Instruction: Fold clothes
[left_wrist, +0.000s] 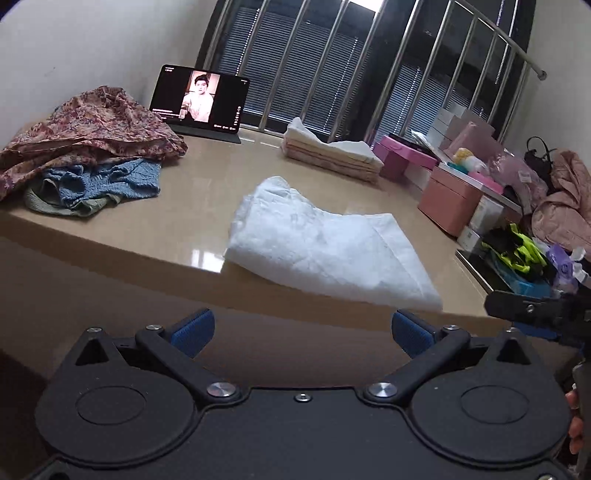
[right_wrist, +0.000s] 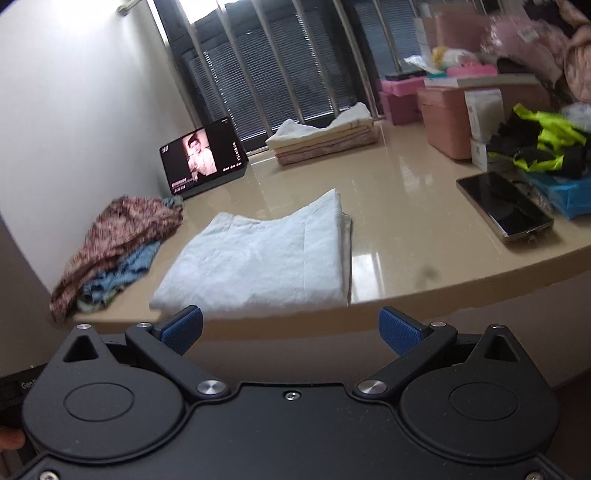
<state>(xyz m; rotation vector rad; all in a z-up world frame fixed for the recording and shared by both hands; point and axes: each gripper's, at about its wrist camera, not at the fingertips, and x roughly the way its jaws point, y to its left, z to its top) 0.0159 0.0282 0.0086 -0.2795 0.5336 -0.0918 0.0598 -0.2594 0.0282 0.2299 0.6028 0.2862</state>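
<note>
White folded cloth (right_wrist: 266, 254) lies on the glossy beige table (right_wrist: 399, 206) while the left gripper (left_wrist: 301, 330) and right gripper (right_wrist: 291, 328) hover released, jaws spread, grasping nothing

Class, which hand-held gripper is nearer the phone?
Right. The right gripper is off the table edge, the phone ahead to its right. The left gripper lies farther left.

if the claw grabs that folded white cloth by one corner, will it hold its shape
Probably not: the folded white cloth looks soft and layered, so it would likely droop and unfold. On the glossy table it may slide if pushed.
</note>
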